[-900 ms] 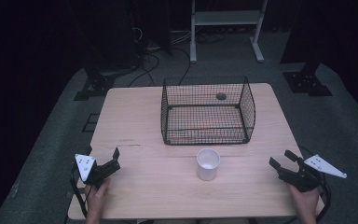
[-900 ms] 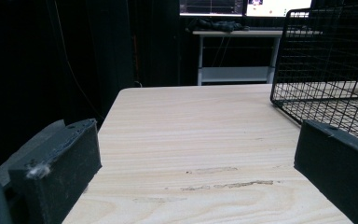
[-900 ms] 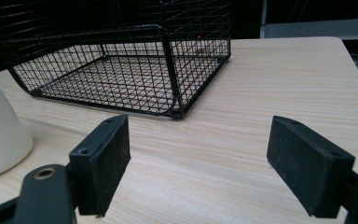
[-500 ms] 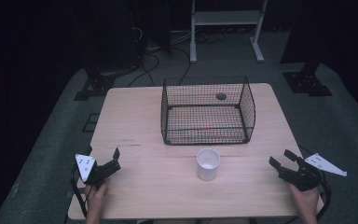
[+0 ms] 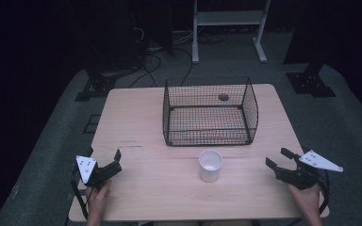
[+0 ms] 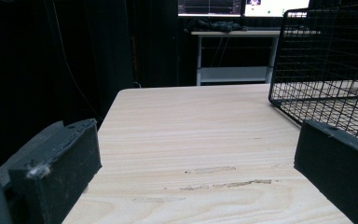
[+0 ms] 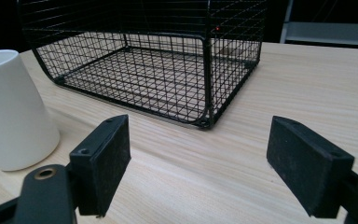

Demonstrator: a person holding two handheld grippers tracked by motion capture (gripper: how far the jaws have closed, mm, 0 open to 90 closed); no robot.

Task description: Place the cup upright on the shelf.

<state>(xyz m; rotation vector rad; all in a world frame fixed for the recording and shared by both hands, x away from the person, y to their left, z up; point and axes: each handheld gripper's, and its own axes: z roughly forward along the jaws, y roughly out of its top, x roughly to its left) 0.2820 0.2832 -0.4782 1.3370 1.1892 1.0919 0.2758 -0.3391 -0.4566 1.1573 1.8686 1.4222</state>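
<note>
While standing before the basket [image 5: 207, 136], cup [image 5: 210, 165]: being flanked from both sides
Left gripper [image 5: 104, 153]: being held wide, empty
Right gripper [image 5: 276, 157]: being held wide, empty

One cup [image 5: 210, 165], one basket [image 5: 209, 113], two tools.

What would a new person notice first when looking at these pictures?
The eye goes first to the black wire basket, standing empty at the far middle of the wooden table. Just in front of it stands a white cup, upright. At the near corners, the left gripper and the right gripper rest with open fingers, holding nothing.
</note>
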